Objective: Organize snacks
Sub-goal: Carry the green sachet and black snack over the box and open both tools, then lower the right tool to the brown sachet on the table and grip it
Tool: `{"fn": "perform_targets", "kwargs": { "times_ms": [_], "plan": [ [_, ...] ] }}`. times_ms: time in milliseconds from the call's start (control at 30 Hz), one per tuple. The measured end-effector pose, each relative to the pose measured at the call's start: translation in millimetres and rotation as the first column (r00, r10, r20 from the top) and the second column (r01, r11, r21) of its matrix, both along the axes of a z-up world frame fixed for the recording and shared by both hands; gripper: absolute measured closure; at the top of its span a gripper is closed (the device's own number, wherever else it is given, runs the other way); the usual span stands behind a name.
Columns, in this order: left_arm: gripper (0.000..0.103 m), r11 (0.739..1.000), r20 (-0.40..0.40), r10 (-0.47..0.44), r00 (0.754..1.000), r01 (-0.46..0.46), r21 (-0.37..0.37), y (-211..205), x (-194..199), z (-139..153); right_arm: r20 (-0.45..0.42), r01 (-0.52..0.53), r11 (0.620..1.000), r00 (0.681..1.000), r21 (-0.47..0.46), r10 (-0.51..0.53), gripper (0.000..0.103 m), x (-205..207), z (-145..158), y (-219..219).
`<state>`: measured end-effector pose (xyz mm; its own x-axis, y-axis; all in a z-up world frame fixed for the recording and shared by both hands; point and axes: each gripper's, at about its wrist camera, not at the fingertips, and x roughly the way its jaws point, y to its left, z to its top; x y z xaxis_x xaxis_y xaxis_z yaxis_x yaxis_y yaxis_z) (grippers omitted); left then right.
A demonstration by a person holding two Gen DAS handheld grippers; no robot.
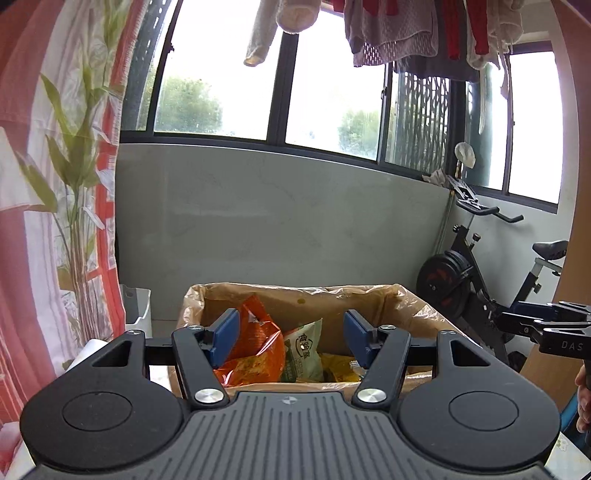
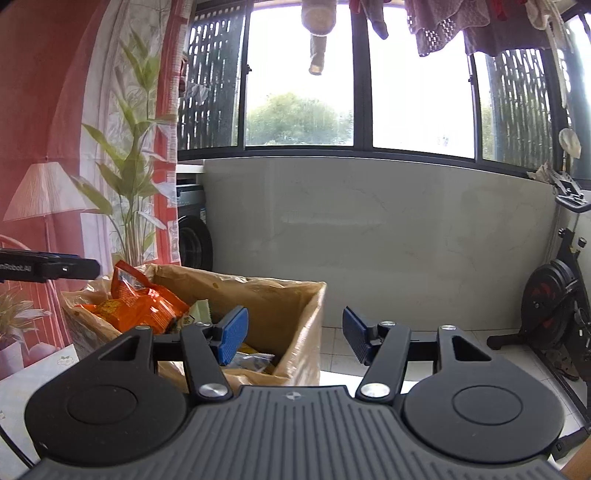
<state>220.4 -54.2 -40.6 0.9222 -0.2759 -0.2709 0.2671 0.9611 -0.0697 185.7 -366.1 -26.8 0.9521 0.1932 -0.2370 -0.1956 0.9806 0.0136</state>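
A cardboard box (image 1: 373,299) lined with clear plastic holds snack bags: an orange bag (image 1: 258,343), a green bag (image 1: 304,349) and a yellow one (image 1: 338,369). My left gripper (image 1: 291,338) hovers over the box's near side, open, with nothing between its blue pads. In the right wrist view the same box (image 2: 295,317) sits lower left with the orange bag (image 2: 147,304) on top. My right gripper (image 2: 293,338) is open and empty near the box's right corner. The left gripper's tip (image 2: 70,268) shows at the left edge there.
A printed curtain (image 1: 55,184) hangs on the left with a white bin (image 1: 138,308) beside it. An exercise bike (image 1: 476,273) stands to the right under the window. Laundry (image 1: 399,33) hangs overhead. A washing machine (image 2: 194,236) sits behind the box.
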Motion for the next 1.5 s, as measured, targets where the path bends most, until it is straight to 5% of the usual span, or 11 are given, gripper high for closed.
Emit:
{"fn": "perform_targets", "kwargs": {
  "times_ms": [267, 633, 1233, 1500],
  "plan": [
    [0.038, 0.986, -0.012, 0.155, 0.988, -0.155, -0.055, 34.0, -41.5, -21.6, -0.153, 0.13, 0.99, 0.981, 0.048, -0.122, 0.046, -6.3, -61.3, -41.1],
    [0.038, 0.961, -0.09, 0.262, 0.961, -0.268, -0.066, 49.2, -56.4, -55.7, -0.356, 0.141, 0.99, 0.926, 0.021, -0.124, 0.048, 37.8, -151.2, -24.1],
    [0.038, 0.96, -0.176, 0.264, 0.948, -0.276, -0.047, 49.7, -52.8, -71.9, -0.491, 0.099, 0.995, 0.867, 0.005, -0.084, 0.047, 87.9, -185.4, -35.2],
    [0.038, 0.961, -0.2, 0.257, 0.946, -0.272, -0.051, 50.1, -52.3, -77.3, -0.47, 0.055, 0.995, 0.878, -0.083, -0.087, 0.046, 75.5, -188.2, -26.9]
  ]
}}
